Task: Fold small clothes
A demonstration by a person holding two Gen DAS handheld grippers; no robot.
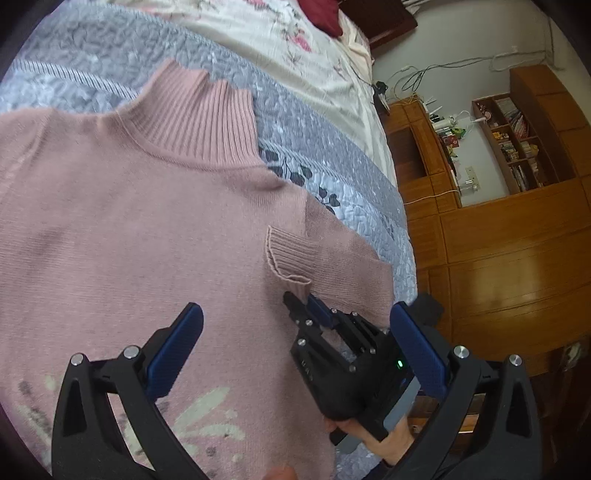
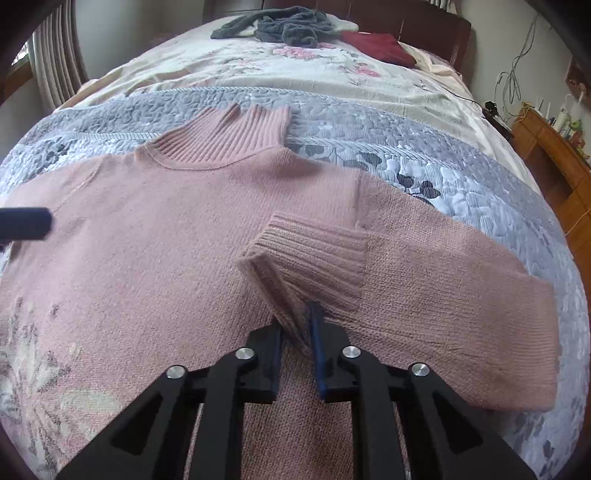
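A pink knitted sweater (image 2: 155, 229) with a tall ribbed collar (image 2: 225, 136) lies flat on a grey-blue quilted bedspread (image 2: 369, 122) printed with dark leaves, spread across the near part of a bed. Its collar points toward the far end, and a pale flower pattern (image 2: 33, 373) is knitted into its near left part. The sleeve (image 2: 443, 280) on the right is folded inward across the chest, so that its ribbed cuff (image 2: 310, 254) rests on the body of the sweater right of the middle.

The right gripper (image 2: 297, 332), black with blue pads, is closed on the near corner of that ribbed cuff; the knit is bunched between the two fingers. In the left wrist view the same right gripper (image 1: 301, 299) reaches in from the near right, held by a hand (image 1: 388, 439), pinching the cuff (image 1: 286, 258).

The left gripper (image 1: 295, 332) hovers above the sweater's (image 1: 129, 221) chest with its blue-padded fingers (image 1: 177, 354) spread wide and nothing between them. One of its tips shows at the left edge of the right wrist view.

Beyond the bedspread lies a cream sheet with pink flowers (image 2: 295, 70). At the far end are a dark grey crumpled garment (image 2: 284, 26) and a dark red cushion (image 2: 380, 46). To the right stand wooden cabinets (image 1: 498, 240) and a shelf of books (image 1: 517, 140).
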